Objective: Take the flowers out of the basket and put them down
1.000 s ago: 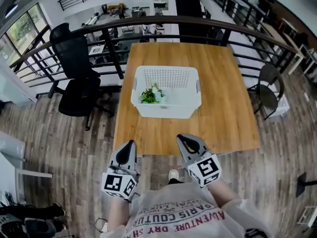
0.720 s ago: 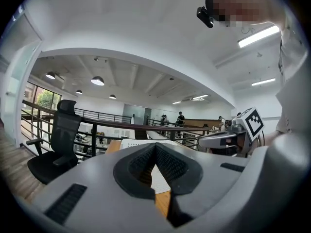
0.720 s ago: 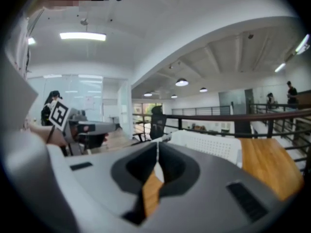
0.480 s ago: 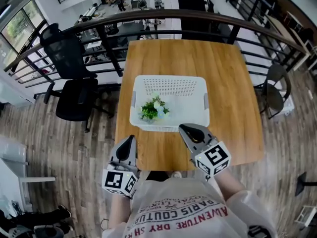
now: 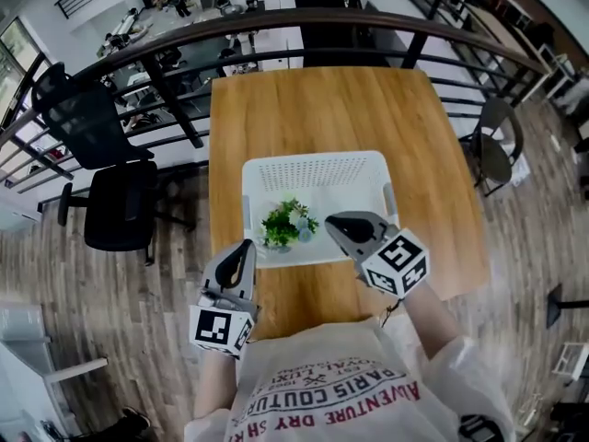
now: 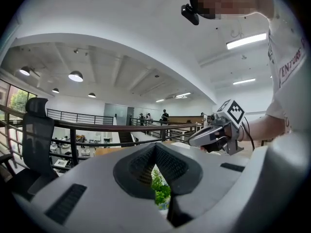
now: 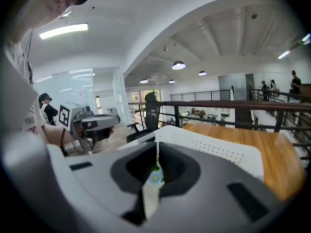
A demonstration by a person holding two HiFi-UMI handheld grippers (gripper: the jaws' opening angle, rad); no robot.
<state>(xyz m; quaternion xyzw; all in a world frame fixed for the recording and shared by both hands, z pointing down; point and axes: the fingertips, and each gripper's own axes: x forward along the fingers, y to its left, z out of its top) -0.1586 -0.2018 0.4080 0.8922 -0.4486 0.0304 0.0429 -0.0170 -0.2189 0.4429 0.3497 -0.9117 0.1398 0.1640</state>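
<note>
A small bunch of flowers (image 5: 285, 224), green leaves with pale blooms, lies in the front left of the white perforated basket (image 5: 313, 159) on the wooden table (image 5: 322, 109). My right gripper (image 5: 333, 224) is shut and empty, its tip over the basket's front edge just right of the flowers. My left gripper (image 5: 244, 247) is shut with nothing in it, and it hovers at the table's near edge in front of the basket's left corner. The flowers (image 6: 160, 188) show through the gap below the left jaw tips in the left gripper view. In the right gripper view a blue bloom (image 7: 155, 176) and the basket rim (image 7: 209, 147) appear.
A dark railing (image 5: 276, 26) runs behind the table. A black office chair (image 5: 115, 201) stands to the left and a dark chair (image 5: 492, 150) to the right. Bare tabletop lies beyond and to the right of the basket.
Both grippers have moved forward from near my body to the basket. The right one now reaches over its front edge; the left stays at the table edge. Both stay shut.
</note>
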